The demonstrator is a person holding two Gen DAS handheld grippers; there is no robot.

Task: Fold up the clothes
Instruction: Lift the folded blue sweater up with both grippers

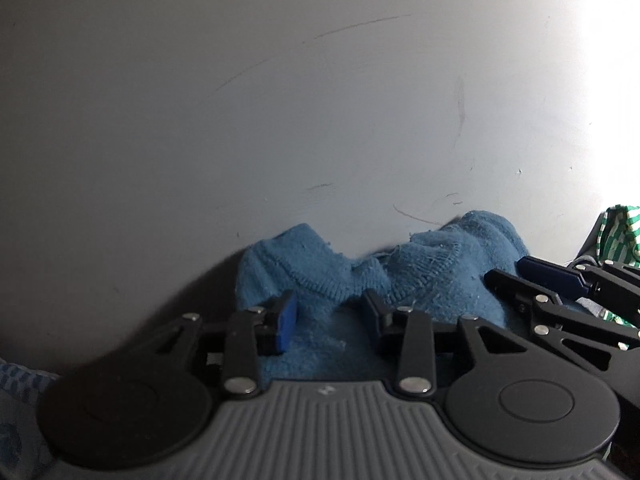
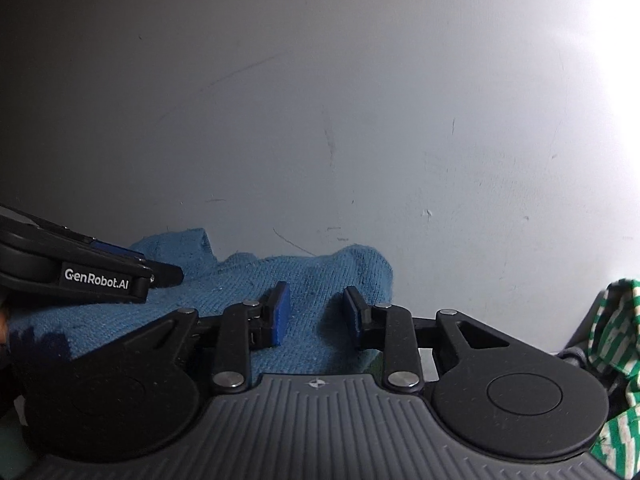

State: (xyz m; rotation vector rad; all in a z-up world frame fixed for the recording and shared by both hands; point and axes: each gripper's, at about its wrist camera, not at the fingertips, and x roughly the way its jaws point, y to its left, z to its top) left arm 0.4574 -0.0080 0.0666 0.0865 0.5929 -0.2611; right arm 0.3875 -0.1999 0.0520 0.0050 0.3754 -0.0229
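Observation:
A blue knitted garment (image 1: 440, 272) lies bunched at the near edge of a grey table (image 1: 280, 120). My left gripper (image 1: 330, 316) is shut on it, and a raised fold of the knit fills the gap between its blue pads. In the right wrist view the same garment (image 2: 320, 272) spreads under and between the fingers of my right gripper (image 2: 316, 312), which is shut on it. The two grippers sit close, side by side. The right gripper (image 1: 504, 270) enters the left wrist view from the right. The left gripper (image 2: 162, 266) enters the right wrist view from the left.
A green-and-white striped garment (image 2: 616, 320) is heaped at the right, and it also shows at the right edge as the striped garment (image 1: 620, 232). A blue-and-white patterned cloth (image 1: 16, 380) peeks in at the lower left. The scuffed table top stretches away beyond the garment.

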